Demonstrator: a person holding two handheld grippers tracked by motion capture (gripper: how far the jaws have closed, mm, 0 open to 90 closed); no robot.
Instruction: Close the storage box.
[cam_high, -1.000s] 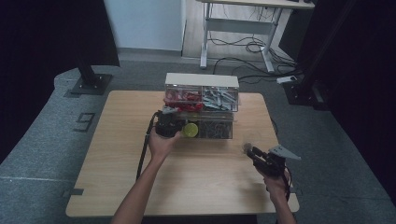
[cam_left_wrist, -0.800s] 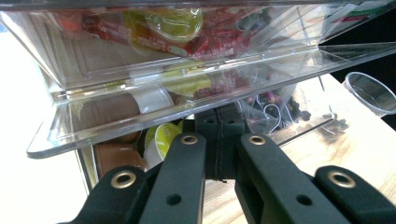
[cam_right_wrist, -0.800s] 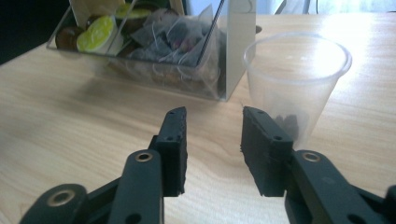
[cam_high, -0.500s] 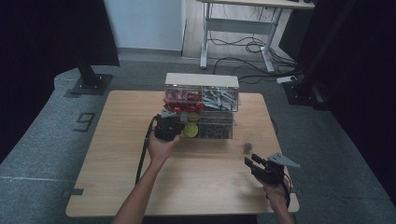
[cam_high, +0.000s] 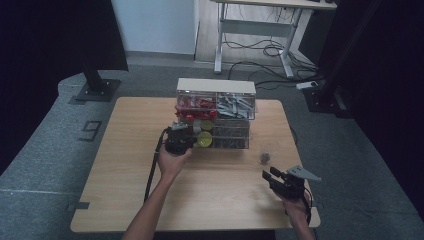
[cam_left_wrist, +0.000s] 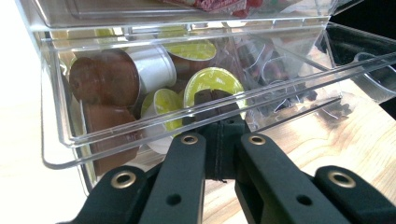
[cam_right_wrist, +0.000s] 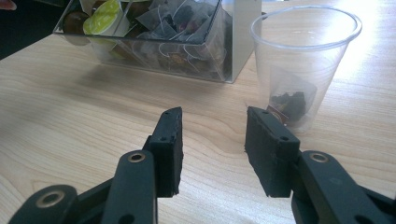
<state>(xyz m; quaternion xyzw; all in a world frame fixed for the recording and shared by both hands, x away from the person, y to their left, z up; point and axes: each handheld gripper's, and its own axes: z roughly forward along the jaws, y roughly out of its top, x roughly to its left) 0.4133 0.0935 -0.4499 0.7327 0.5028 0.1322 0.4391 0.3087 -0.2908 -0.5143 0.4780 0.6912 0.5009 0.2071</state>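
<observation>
Showing the left gripper (cam_left_wrist: 219, 135) at the lower drawer (cam_left_wrist: 187, 126) of a clear plastic organizer (cam_high: 215, 112): its jaws are pressed together, their tips closed on the drawer's clear front edge. The drawer stands partly pulled out toward the camera in the left gripper view. Inside it lie coffee capsules (cam_left_wrist: 140, 84), some brown, some white-sided with yellow-green lids, crowded against the front wall; one yellow-green lid sits just behind the jaw tips. A divider separates them from a neighbouring compartment of tea bags (cam_left_wrist: 289, 79).

The right gripper (cam_right_wrist: 212, 140) hovers over the table (cam_high: 125, 165) near its front right corner, well apart from the organizer. Its jaws have just been opening and now stand partly apart, with nothing between the pads but bare wood. Just beyond the right-hand jaw in the right gripper view stands a clear plastic cup (cam_right_wrist: 303, 60), upright, with a tea bag (cam_right_wrist: 292, 100) resting at its bottom; the pads do not touch the cup. In the high view the cup (cam_high: 264, 158) stands between the organizer and the right gripper (cam_high: 276, 180).

The organizer stands at the far middle of the table. Its upper drawers hold red packets (cam_high: 195, 106) on the left and pale sachets (cam_high: 235, 105) on the right. A black cable (cam_high: 152, 167) trails from the left gripper toward the table's near edge.
</observation>
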